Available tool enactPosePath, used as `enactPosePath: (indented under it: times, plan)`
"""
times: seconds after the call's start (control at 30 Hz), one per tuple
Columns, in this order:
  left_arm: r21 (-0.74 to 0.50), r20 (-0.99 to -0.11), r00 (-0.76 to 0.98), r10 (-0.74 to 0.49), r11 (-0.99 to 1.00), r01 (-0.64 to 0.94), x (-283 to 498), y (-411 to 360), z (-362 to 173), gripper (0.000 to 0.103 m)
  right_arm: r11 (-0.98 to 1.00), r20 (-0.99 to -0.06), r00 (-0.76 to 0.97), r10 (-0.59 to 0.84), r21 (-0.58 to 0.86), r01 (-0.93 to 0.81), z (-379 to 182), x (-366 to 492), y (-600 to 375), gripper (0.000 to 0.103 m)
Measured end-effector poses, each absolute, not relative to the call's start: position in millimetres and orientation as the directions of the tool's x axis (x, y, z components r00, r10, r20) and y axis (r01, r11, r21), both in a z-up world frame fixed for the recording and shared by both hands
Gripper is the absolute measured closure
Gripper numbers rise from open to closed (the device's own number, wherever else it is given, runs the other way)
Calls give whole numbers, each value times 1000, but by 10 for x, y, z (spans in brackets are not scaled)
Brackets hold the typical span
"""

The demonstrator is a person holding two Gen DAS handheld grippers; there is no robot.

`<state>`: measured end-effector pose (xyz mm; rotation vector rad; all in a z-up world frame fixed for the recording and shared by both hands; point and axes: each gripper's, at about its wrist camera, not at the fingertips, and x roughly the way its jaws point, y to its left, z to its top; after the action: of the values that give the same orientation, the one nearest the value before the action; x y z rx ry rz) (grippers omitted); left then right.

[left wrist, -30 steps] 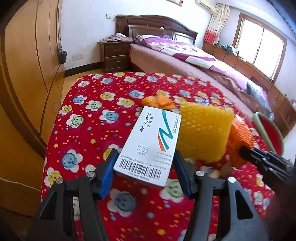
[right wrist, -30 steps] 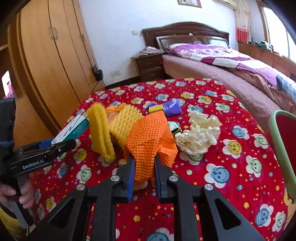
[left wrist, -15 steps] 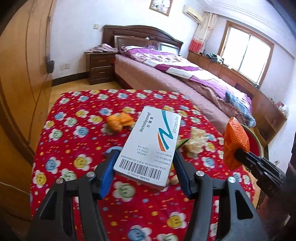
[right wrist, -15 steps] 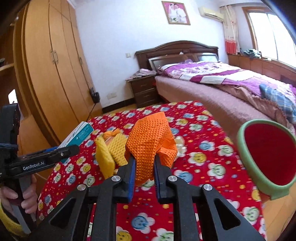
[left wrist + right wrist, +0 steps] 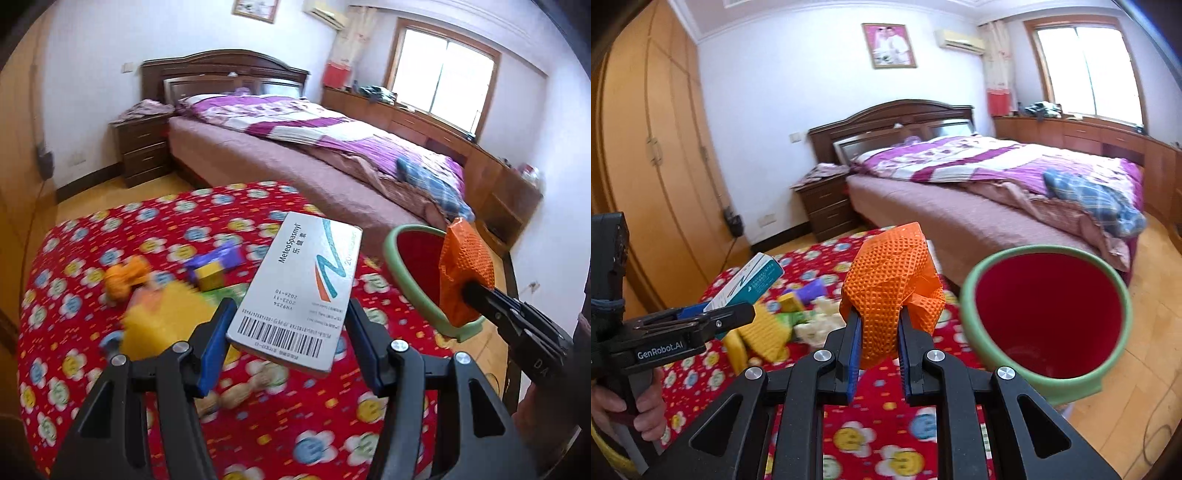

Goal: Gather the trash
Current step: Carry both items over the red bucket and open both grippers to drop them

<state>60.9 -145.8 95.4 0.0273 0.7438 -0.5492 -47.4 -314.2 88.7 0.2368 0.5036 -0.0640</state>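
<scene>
Left wrist view first: your left gripper (image 5: 288, 347) clamps a white medicine box (image 5: 295, 291) by its long sides, raised above the red flowered tablecloth (image 5: 74, 295). Compared with a second ago, the table has dropped away and the green-rimmed red bin (image 5: 406, 280) now sits just right of the box, so you are likely carrying trash to it. Yellow foam (image 5: 159, 321), an orange scrap (image 5: 123, 277) and a purple wrapper (image 5: 218, 260) remain on the cloth.

Right wrist view: your right gripper (image 5: 875, 349) is clenched on an orange mesh wad (image 5: 892, 291), close beside the bin's mouth (image 5: 971, 295). Behind stand a bed (image 5: 960, 192), a wooden wardrobe (image 5: 646, 166) and a bright window (image 5: 1086, 70).
</scene>
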Motion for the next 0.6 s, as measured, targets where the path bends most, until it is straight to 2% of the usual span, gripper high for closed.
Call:
enactPosePath:
  times: [0.6]
  plan:
    - [-144,-685,454,-570,717,682,724,-3015,701,43,895,-548,823,-150,279,348,512,-610,-4147,85]
